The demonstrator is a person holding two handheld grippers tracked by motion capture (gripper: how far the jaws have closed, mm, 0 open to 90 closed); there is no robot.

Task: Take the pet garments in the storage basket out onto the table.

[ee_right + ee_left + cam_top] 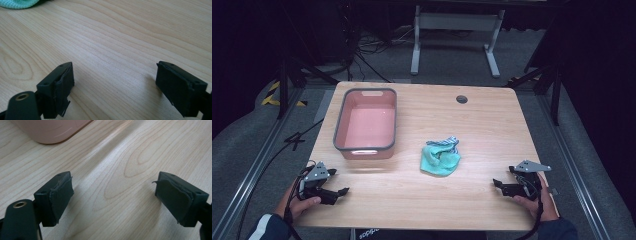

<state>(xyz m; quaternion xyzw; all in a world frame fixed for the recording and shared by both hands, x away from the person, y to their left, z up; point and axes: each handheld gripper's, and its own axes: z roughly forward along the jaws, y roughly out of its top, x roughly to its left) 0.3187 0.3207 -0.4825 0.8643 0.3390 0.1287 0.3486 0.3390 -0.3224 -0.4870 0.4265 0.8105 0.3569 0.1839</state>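
Bare tabletop [412, 200] between both claws and the cloth [440, 157]; pink tub [365, 125] apparently well left.

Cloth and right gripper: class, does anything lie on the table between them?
Nothing visible: bare table lies between the right gripper and the cloth. The bin stands off to the cloth's left.

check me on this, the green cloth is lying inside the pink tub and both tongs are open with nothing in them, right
Not quite. The green cloth lies crumpled on the bare table, to the right of the pink tub, which has nothing in it; the high view shows this. The rest holds: the left tongs and the right tongs are open with nothing in them.
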